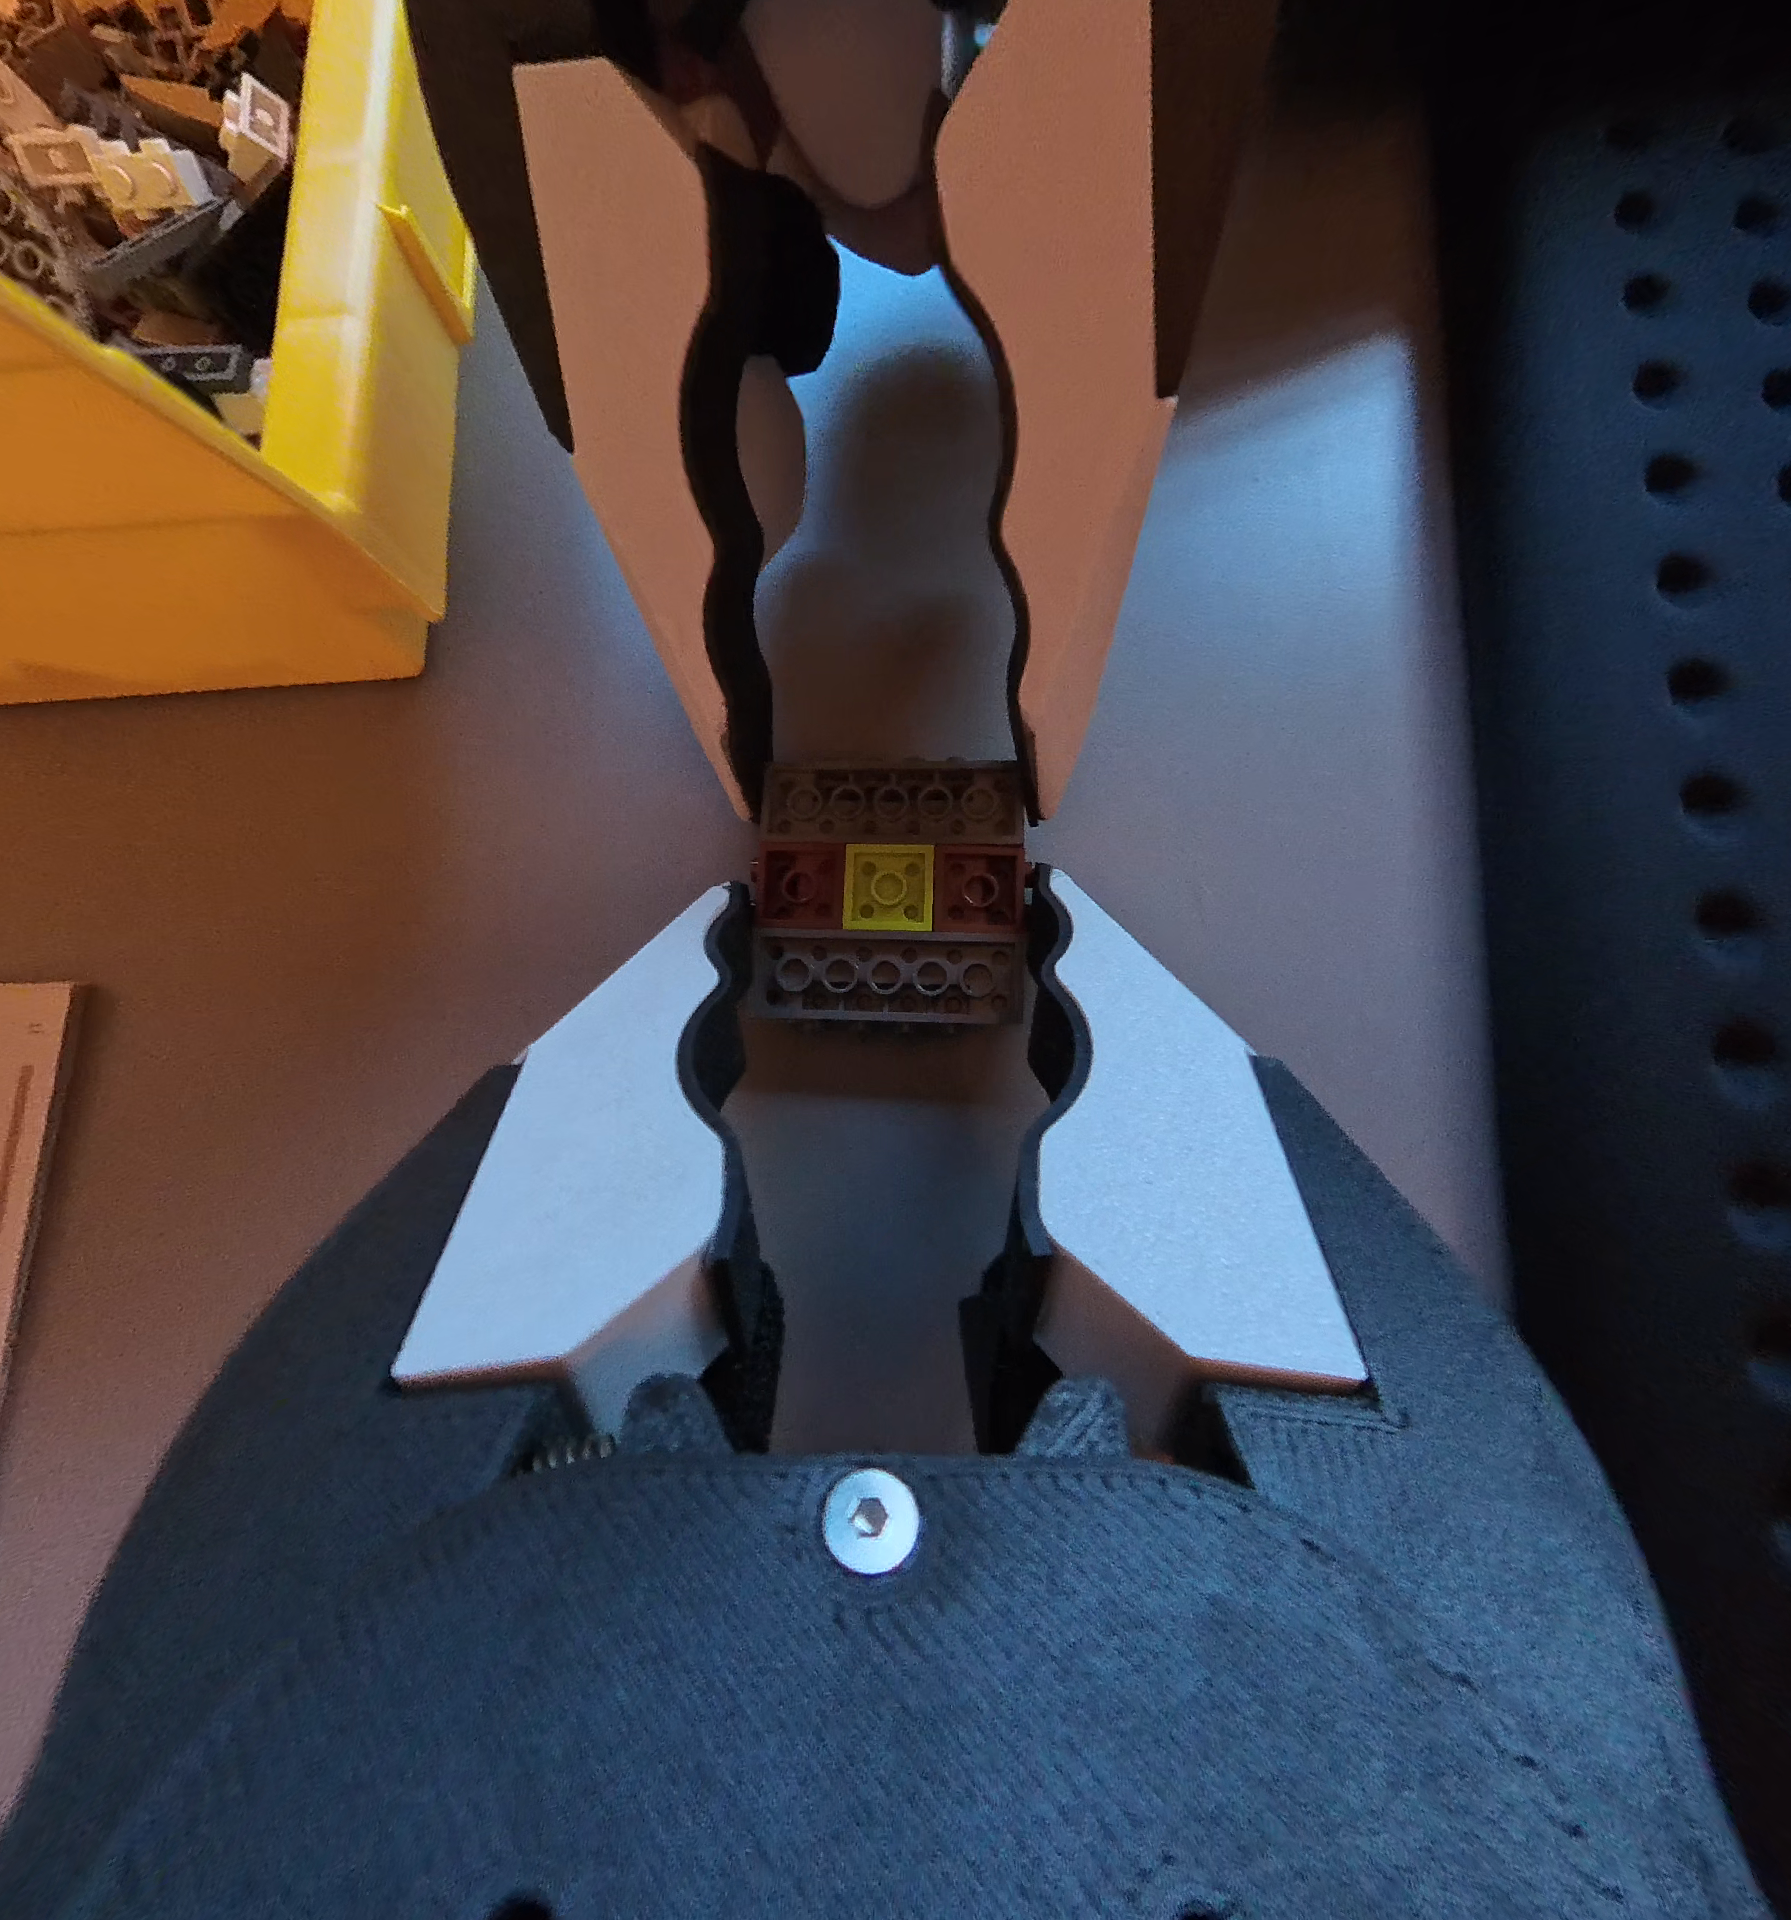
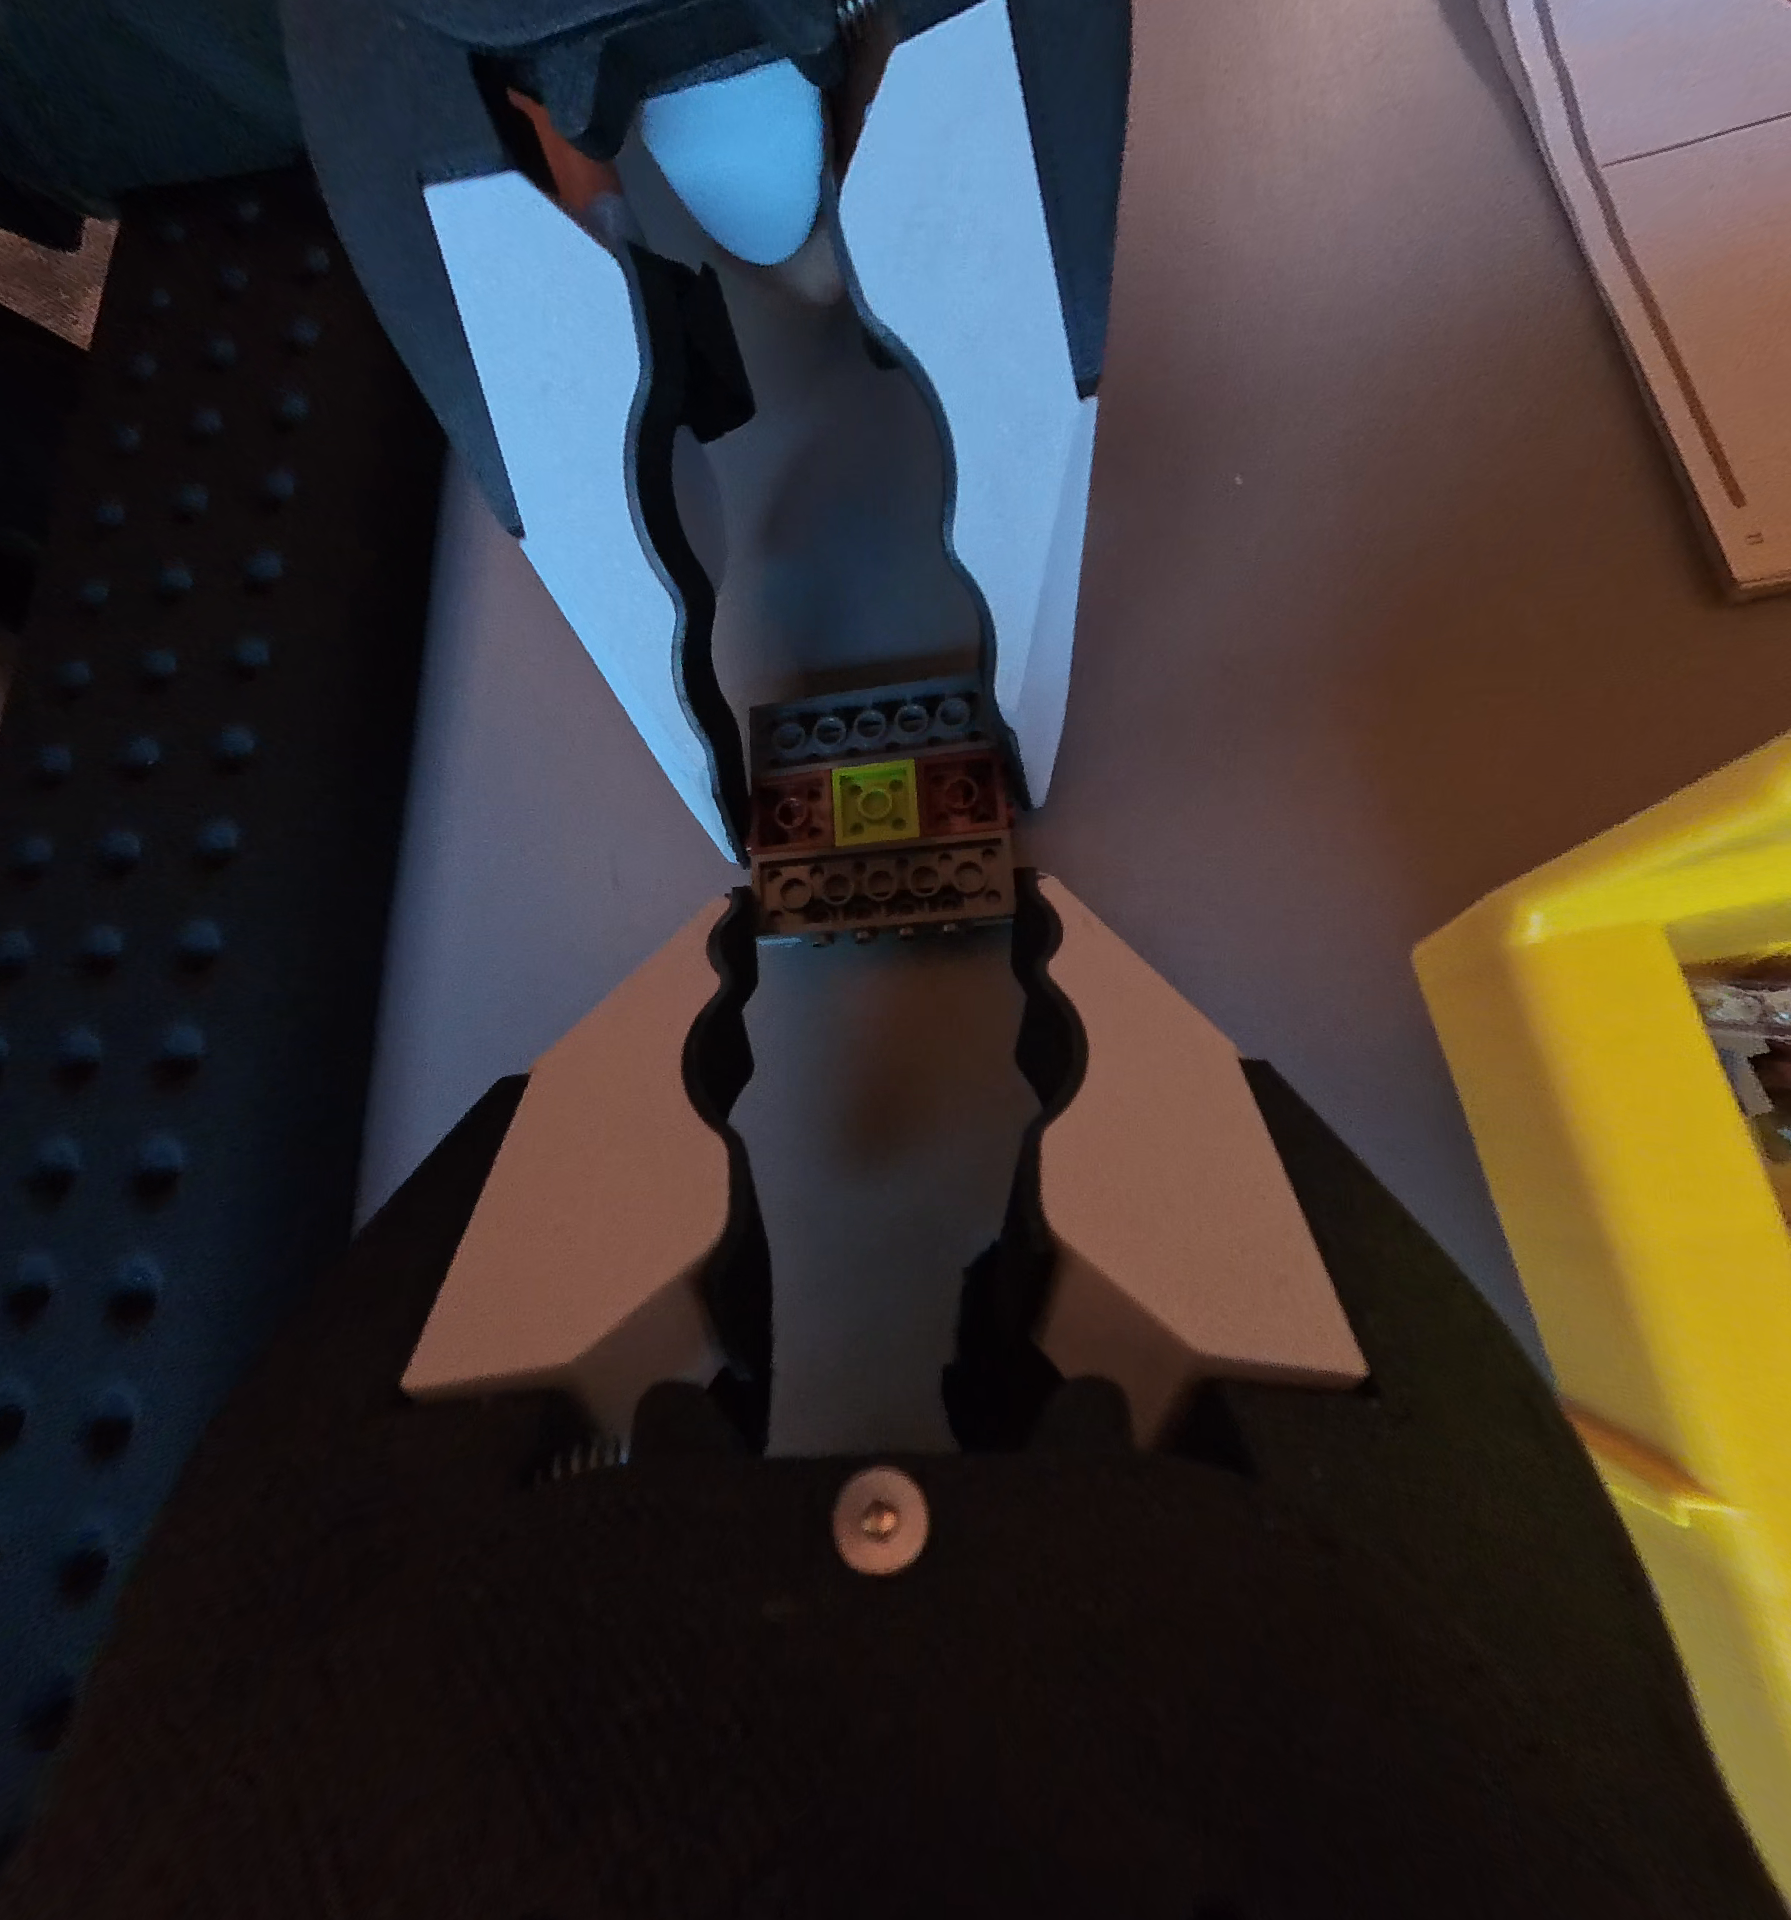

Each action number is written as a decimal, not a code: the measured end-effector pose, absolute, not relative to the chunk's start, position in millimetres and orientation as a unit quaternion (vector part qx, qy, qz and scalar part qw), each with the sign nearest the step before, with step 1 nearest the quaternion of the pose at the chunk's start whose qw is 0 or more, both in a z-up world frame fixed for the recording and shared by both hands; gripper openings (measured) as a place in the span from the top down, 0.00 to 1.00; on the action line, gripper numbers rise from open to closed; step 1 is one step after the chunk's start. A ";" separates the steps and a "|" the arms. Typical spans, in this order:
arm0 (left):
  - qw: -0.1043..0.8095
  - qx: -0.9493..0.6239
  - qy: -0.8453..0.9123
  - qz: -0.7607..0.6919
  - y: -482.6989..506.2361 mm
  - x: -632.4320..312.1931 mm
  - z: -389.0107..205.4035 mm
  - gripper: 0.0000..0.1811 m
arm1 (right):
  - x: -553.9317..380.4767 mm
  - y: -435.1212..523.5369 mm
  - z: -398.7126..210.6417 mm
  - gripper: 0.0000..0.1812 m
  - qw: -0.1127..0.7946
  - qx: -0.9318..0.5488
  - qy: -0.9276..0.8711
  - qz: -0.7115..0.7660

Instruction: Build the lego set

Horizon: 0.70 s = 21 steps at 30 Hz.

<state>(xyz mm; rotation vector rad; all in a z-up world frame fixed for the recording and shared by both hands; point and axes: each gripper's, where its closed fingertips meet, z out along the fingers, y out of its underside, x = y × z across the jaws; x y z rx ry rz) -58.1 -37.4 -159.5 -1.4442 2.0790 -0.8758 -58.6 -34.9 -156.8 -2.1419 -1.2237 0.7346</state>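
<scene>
Between the two opposed grippers, above the pale table, sits the small lego assembly: two grey studded bricks sandwiching a brown-yellow-brown row. Its long axis runs crosswise to both sets of jaws. The left gripper pinches the near half and the right gripper the far half, both narrowed onto its short ends. Neither is nearer; pressing or separating likely turns on this shared, head-on hold. A yellow plastic bin of loose pieces stands beside.

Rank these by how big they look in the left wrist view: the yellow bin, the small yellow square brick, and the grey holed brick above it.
1. yellow bin, though cut off by the frame
2. grey holed brick
3. yellow square brick

The bin's nearness is unsure.
</scene>
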 end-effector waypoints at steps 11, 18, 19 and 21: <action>0.234 -0.526 0.755 -0.313 -36.1 -57.5 -160.2 0.71 | -59.3 -34.9 -155.3 0.73 0.294 -0.795 -0.456 0.272; 0.239 -0.520 0.761 -0.306 -36.6 -57.4 -160.3 0.71 | -59.0 -35.4 -155.3 0.74 0.283 -0.801 -0.462 0.253; 0.237 -0.520 0.761 -0.308 -37.2 -57.7 -160.3 0.71 | -59.0 -35.6 -154.7 0.74 0.283 -0.802 -0.458 0.260; 0.237 -0.518 0.761 -0.311 -37.5 -57.6 -160.1 0.71 | -58.8 -36.6 -154.0 0.74 0.278 -0.803 -0.448 0.279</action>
